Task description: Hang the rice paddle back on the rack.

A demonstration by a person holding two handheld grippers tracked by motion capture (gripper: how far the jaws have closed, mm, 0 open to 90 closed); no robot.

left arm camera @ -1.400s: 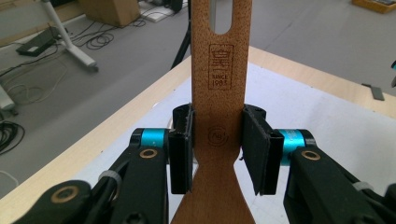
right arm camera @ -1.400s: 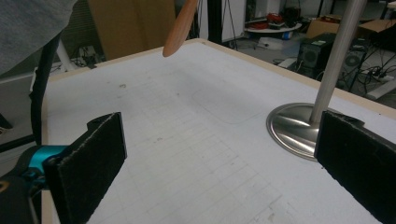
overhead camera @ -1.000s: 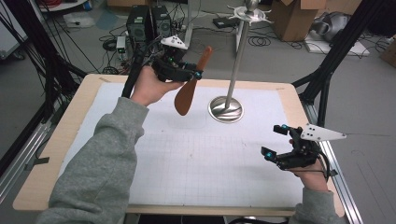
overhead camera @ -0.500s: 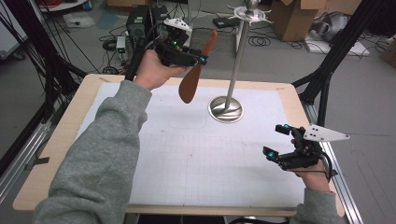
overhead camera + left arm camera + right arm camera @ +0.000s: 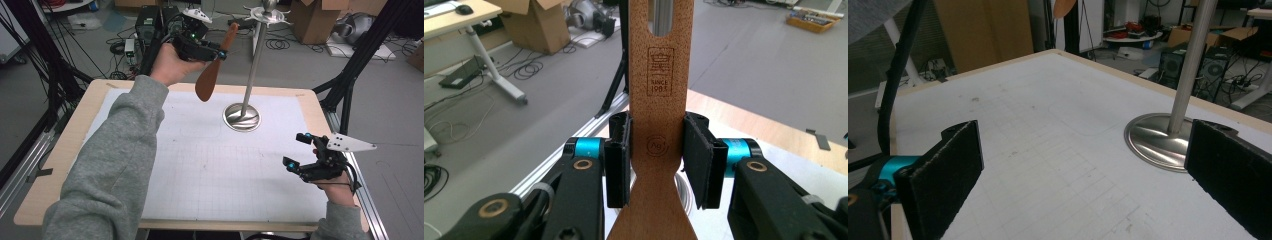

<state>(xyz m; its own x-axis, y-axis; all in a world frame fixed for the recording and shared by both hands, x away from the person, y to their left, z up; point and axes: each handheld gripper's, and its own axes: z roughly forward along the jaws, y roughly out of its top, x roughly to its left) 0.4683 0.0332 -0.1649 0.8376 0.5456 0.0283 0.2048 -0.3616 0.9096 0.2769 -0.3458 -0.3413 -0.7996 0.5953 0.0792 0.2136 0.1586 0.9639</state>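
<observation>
Item 1, left gripper [image 5: 220,51]: we hold it raised above the far edge of the table [image 5: 60,150]. Its jaws are closed nearly to the width of a wooden spatula [image 5: 212,75], clamped flat on the handle just above where the wood broadens. From the jaws the blade hangs down and toward us; the handle end rises up and away, its slot [image 5: 663,17] level with the top of the stand.

Item 2, metal stand [image 5: 251,65]: upright pole on a round base, just to the right of the left gripper, crowned with short hooks [image 5: 270,12].

Item 3, right gripper [image 5: 306,153]: we keep it low over the near right of the table, jaws spread wide and empty; the stand's base lies ahead of it.

Risks, as we judge them: the pads grip a narrow neck of smooth wood, so the spatula could pivot or slide if the handle knocks against the pole. A tilted handle might miss a hook and drop onto the table.

Unclear: the hooks are small and blurred, so we cannot count them. The handle's tip is cut off in the left gripper view, and the stamped mark reads partly only.
</observation>
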